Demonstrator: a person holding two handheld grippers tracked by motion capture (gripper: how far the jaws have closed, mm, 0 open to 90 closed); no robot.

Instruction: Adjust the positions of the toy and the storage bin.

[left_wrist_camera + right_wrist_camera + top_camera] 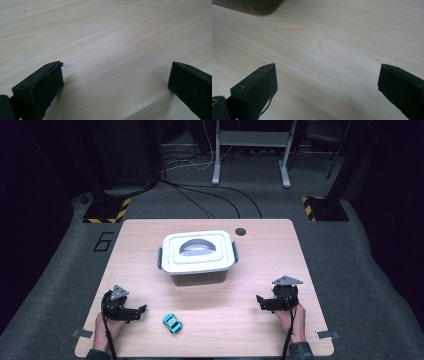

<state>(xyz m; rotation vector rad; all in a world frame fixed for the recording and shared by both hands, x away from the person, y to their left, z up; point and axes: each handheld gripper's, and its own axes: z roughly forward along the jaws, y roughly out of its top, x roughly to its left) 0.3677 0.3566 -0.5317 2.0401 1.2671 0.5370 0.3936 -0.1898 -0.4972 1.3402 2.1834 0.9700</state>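
A white lidded storage box (197,256) with a grey handle and grey side clips stands at the middle of the wooden table (140,240). A small turquoise toy car (172,323) lies near the front edge, a little right of my left gripper (142,310). That gripper rests low at the front left, open, with bare wood between its jaws (116,75). My right gripper (260,301) sits at the front right, also open over bare wood (327,77), pointing left toward the table's middle. The box's dark lower corner (259,6) shows at the top left of the right gripper view.
A round cable hole (241,231) sits near the table's far edge. Behind the table are desk legs (218,160), floor cables (210,200) and two yellow-black striped stand bases (106,212). Bare wood lies between the box and the front edge.
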